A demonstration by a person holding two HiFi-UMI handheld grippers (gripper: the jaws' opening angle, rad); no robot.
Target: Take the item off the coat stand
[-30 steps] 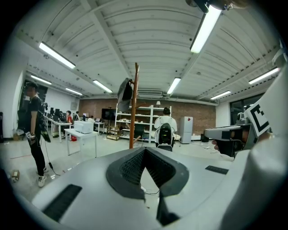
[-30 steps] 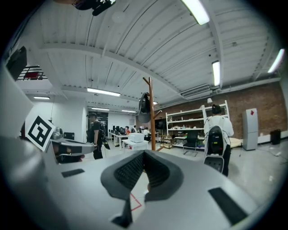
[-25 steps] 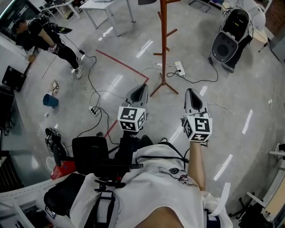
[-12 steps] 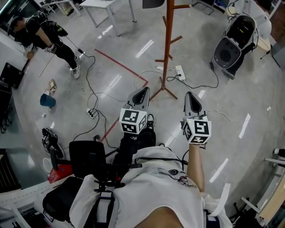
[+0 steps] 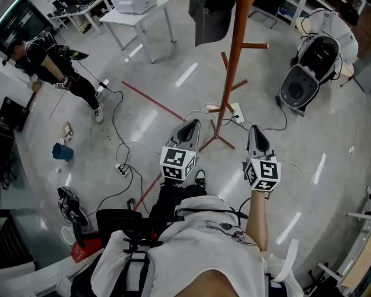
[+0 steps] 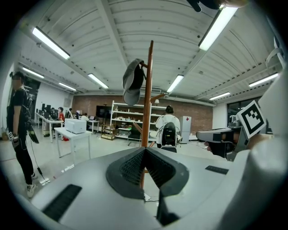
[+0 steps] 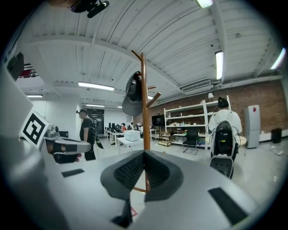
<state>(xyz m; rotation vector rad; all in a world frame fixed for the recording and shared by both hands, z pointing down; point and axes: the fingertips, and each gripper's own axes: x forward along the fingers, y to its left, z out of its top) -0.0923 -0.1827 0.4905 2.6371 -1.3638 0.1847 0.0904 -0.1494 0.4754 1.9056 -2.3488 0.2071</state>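
Observation:
A brown wooden coat stand (image 5: 232, 75) rises from the grey floor ahead of me. A dark cap (image 5: 210, 20) hangs from a peg near its top. In the left gripper view the cap (image 6: 132, 83) hangs left of the pole (image 6: 147, 112), high above the jaws. The right gripper view also shows the cap (image 7: 133, 95) on the pole (image 7: 144, 112). My left gripper (image 5: 190, 129) and right gripper (image 5: 256, 134) are held side by side, pointing at the stand's base, well short of the cap. The left gripper (image 6: 145, 150) and the right gripper (image 7: 144, 152) are shut and hold nothing.
A person (image 5: 58, 58) stands at the far left. A white table (image 5: 136, 14) is behind the stand, and a black-and-white machine (image 5: 310, 64) at the right. Cables and a power strip (image 5: 235, 113) lie round the stand's feet. A red tape line (image 5: 153, 98) crosses the floor.
I have come closer to the coat stand. It now looms larger, and the cap has come into view at the top. Both grippers stay shut, side by side.

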